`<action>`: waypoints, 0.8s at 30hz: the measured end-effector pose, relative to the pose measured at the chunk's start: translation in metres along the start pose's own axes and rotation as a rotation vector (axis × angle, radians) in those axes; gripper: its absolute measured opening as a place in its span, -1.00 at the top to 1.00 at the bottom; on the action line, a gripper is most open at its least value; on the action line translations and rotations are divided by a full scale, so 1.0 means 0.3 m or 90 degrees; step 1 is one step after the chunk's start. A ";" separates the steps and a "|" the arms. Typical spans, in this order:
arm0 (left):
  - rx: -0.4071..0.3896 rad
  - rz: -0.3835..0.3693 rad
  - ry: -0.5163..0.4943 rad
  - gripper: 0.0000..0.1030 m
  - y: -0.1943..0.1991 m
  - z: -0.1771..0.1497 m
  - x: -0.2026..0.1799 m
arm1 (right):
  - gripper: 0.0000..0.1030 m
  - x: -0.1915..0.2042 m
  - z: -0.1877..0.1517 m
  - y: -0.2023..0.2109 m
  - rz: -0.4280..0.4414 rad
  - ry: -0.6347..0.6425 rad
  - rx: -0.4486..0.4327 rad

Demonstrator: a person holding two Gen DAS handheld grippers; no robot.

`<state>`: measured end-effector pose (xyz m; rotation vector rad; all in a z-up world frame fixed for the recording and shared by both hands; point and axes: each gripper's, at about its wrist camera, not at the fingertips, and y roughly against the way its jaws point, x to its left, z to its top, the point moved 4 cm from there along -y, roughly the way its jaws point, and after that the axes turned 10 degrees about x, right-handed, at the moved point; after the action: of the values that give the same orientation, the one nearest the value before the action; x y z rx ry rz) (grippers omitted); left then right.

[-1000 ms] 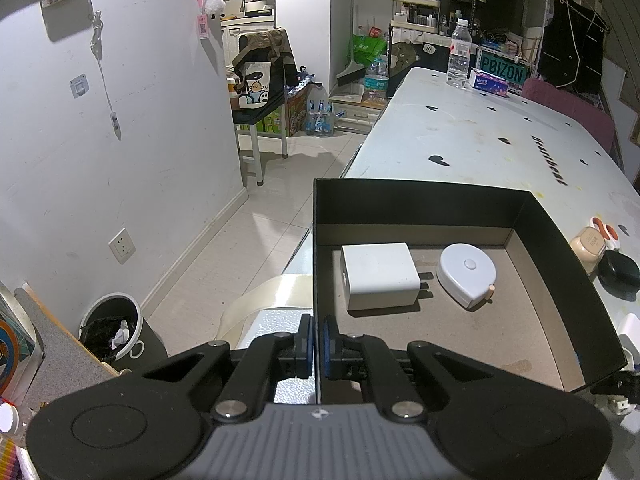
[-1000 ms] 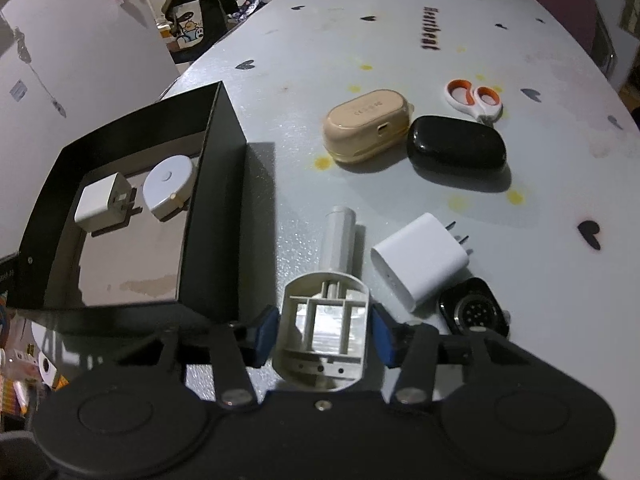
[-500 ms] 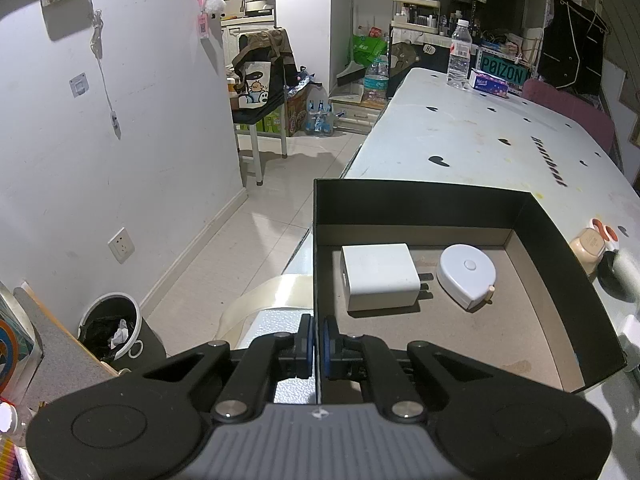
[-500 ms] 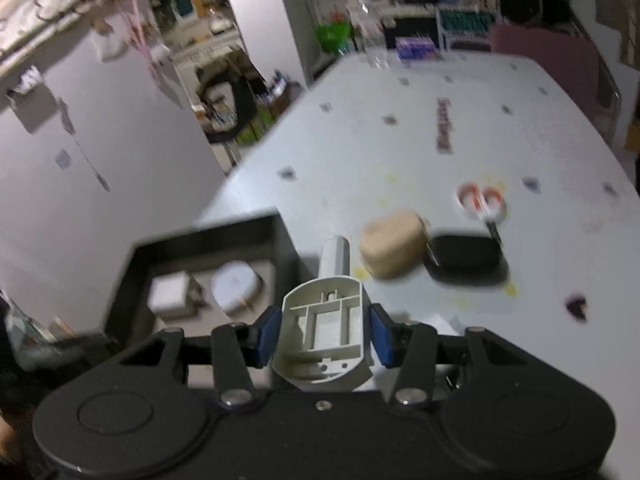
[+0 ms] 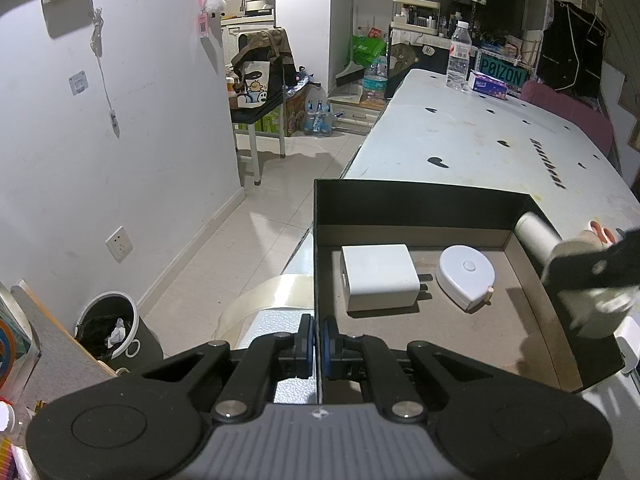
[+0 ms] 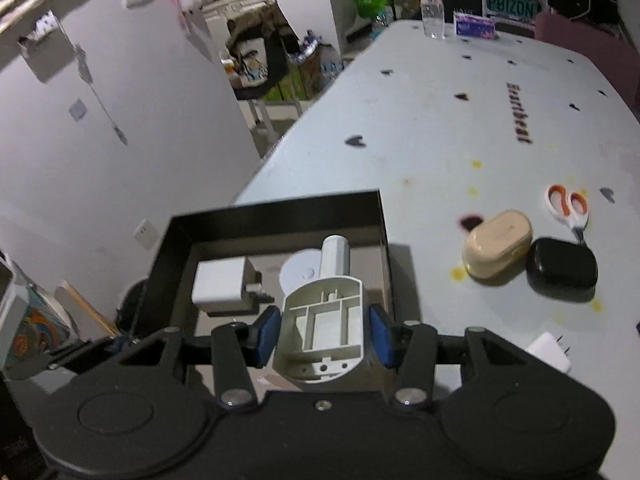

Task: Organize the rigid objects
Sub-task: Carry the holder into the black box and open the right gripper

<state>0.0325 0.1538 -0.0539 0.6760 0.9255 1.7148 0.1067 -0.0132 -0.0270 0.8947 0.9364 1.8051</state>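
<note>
A black open box [image 5: 420,208] stands at the table's left edge. My left gripper [image 5: 316,346] is shut on the box's near-left wall. A white charger [image 5: 378,276] and a round white tape measure [image 5: 466,276] lie inside. My right gripper [image 6: 324,336] is shut on a white plastic housing [image 6: 324,320] with a cylinder stub and holds it in the air above the box [image 6: 280,220]. The charger [image 6: 220,286] and tape measure [image 6: 298,274] show beneath it. In the left wrist view the right gripper [image 5: 592,268] and the housing [image 5: 536,236] appear blurred over the box's right wall.
On the table to the right of the box lie a beige case [image 6: 498,244], a black case [image 6: 562,270], orange-handled scissors [image 6: 568,210] and a second white charger [image 6: 548,354]. A water bottle [image 6: 432,4] stands at the far end. A bin [image 5: 108,328] sits on the floor to the left.
My right gripper has lifted the white housing off the table and carried it left over the box, coming into the left wrist view. The left gripper has kept still.
</note>
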 end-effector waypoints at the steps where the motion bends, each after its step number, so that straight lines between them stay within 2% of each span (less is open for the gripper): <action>1: 0.000 0.000 0.000 0.92 0.000 0.000 -0.001 | 0.04 0.006 -0.006 -0.010 -0.001 0.004 0.006; 7: 0.000 0.000 0.000 0.92 0.001 0.001 -0.002 | 0.07 0.002 -0.043 -0.039 -0.053 0.009 0.031; 13: 0.000 0.001 -0.001 0.92 0.002 0.002 -0.003 | -0.01 0.003 -0.076 -0.025 -0.043 0.025 0.036; 24: -0.001 0.003 -0.003 0.92 0.003 0.003 -0.016 | -0.01 0.006 -0.088 -0.002 -0.028 0.030 0.032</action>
<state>0.0344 0.1492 -0.0527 0.6810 0.9192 1.7171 0.0835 -0.0176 -0.0392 0.8595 1.0283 1.7785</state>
